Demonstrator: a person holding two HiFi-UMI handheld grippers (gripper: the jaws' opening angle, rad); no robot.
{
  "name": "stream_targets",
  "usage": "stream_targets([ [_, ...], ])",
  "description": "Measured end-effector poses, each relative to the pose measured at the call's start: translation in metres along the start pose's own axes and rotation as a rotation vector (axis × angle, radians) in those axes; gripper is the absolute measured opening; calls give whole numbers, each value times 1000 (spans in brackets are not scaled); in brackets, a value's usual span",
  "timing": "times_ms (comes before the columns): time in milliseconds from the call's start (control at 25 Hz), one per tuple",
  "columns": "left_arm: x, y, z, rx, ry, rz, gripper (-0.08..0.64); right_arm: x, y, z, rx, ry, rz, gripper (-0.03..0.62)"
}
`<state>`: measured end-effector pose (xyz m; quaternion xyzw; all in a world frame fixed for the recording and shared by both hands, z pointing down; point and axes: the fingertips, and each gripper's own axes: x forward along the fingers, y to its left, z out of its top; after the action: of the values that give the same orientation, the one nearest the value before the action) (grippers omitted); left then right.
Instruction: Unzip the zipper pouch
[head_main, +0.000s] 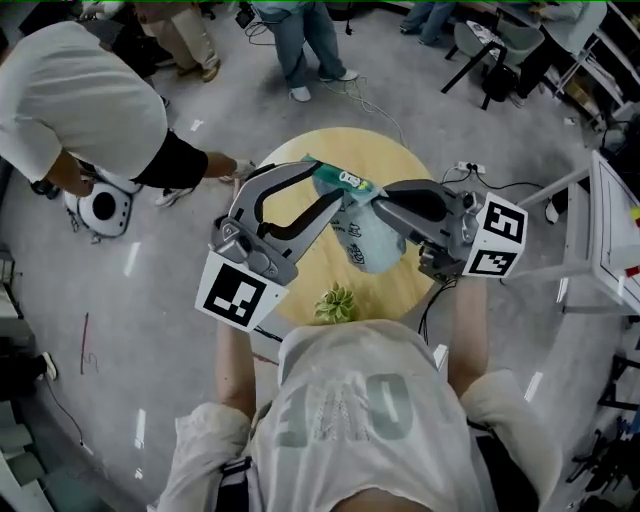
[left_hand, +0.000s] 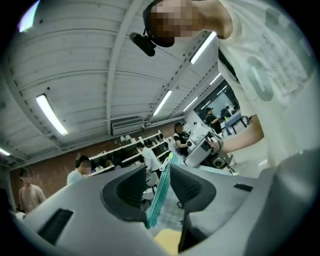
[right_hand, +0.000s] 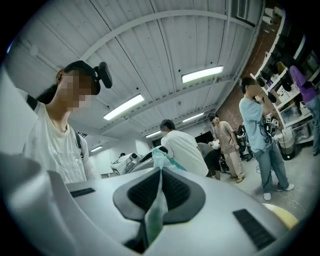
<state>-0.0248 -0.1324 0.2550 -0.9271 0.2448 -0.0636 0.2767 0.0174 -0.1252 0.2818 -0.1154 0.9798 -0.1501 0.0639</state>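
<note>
A pale translucent zipper pouch (head_main: 365, 245) with a teal zipper band (head_main: 340, 180) hangs above the round wooden table (head_main: 400, 160), held up between my two grippers. My right gripper (head_main: 378, 205) is shut on the pouch's right top corner; in the right gripper view the pads of that gripper (right_hand: 159, 195) press on a fold of pouch fabric (right_hand: 154, 217). My left gripper (head_main: 328, 183) reaches the band's left end with jaws apart. In the left gripper view the teal zipper tape (left_hand: 159, 202) runs between the parted pads of that gripper (left_hand: 160, 189), unpressed.
A small green plant (head_main: 336, 303) stands on the table's near edge. A person in white (head_main: 80, 100) bends over a white device (head_main: 100, 208) on the floor at left. Others stand beyond the table. A white frame (head_main: 610, 230) and cables lie to the right.
</note>
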Motion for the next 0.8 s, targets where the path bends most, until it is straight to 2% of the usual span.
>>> stream_targets([
  [120,2,-13,-1,-59,4,-139,135,-2,8,-8,-17,45,52,32],
  [280,-2,-29,-6,-193,20,-287,160,-8,21,-15,-26,86,144,32],
  [360,-3,-39,-12,-200,61,-341,164,-10,28,-18,-37,112,192,32],
  [480,-4,-51,-19,-185,106,-386,167,-10,34,-25,-63,159,228,32],
  [520,-4,-53,-21,-181,117,-397,136,-9,33,-26,-72,164,221,34],
  [600,-5,-56,-22,-180,129,-402,64,-9,28,-26,-95,151,184,34],
  [720,-5,-52,-22,-187,144,-378,48,-10,24,-21,-152,108,112,40],
  [760,-5,-50,-21,-184,153,-368,48,-10,25,-19,-167,98,93,91],
  [800,-5,-48,-21,-177,160,-356,48,-9,26,-17,-181,91,77,222],
])
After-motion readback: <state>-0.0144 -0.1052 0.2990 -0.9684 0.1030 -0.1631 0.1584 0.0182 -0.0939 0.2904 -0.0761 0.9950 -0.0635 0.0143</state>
